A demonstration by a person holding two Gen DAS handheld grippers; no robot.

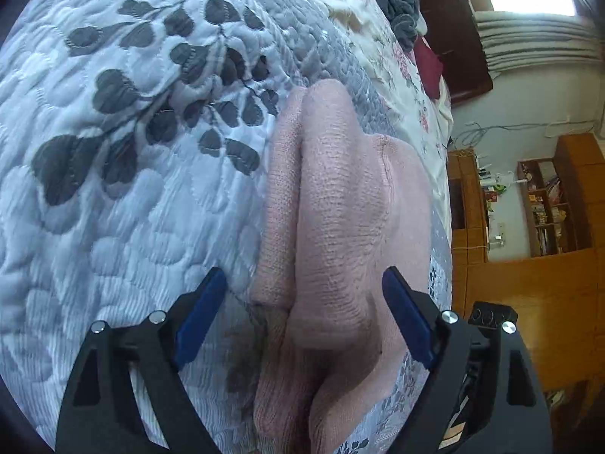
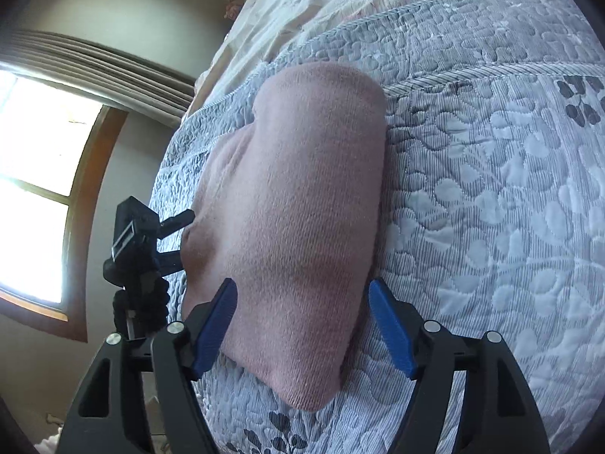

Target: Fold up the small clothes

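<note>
Quilted bedspread [image 1: 132,208] carries a pink garment [image 2: 302,208], near end cropped; both grippers [image 1: 304,310] [image 2: 302,317] seemingly wide, empty.

I am looking down at a bed covered by a grey-and-white quilted bedspread [image 1: 124,196] with dark leaf shapes. A folded pink knit garment [image 2: 302,204] is lying directly on it. Beyond the quilt's corded edge, a cream floral sheet [image 2: 340,3] is showing, with crumpled grey clothing [image 1: 401,0] lying on it.
</note>
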